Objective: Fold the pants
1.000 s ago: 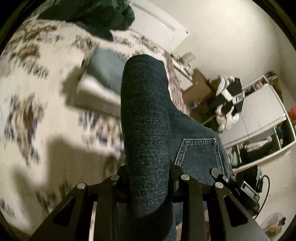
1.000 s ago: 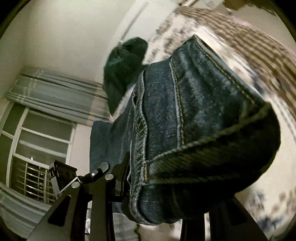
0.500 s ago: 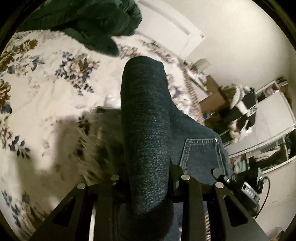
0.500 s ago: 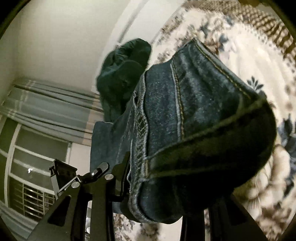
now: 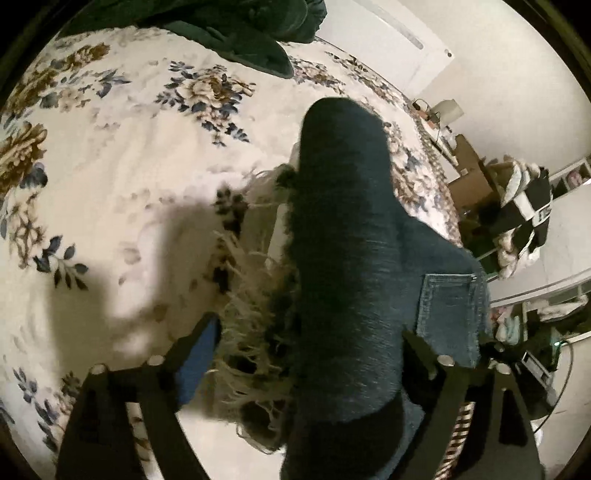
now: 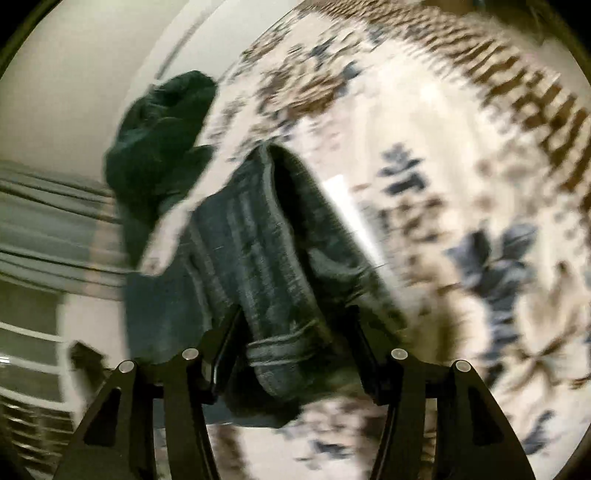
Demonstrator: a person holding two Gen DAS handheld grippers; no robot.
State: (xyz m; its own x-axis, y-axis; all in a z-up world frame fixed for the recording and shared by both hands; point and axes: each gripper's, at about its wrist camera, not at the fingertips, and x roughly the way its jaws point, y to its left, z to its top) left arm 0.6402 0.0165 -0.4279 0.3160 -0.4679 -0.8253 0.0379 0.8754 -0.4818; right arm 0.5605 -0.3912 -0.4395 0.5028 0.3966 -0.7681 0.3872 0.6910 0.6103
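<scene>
Both wrist views close above bedspread (image 5: 110,166), sharing jeans (image 6: 273,240), green garment (image 5: 236,33)

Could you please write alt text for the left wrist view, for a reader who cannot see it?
Dark blue jeans hang between the spread fingers of the left hand-held gripper, over a floral bedspread. A dark green garment lies at the bed's far end.

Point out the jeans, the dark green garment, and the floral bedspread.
jeans (image 5: 347,280): left wrist view, middle of the folded leg.
dark green garment (image 6: 162,133): right wrist view, middle of the heap.
floral bedspread (image 5: 122,158): left wrist view, bare patch.
</scene>
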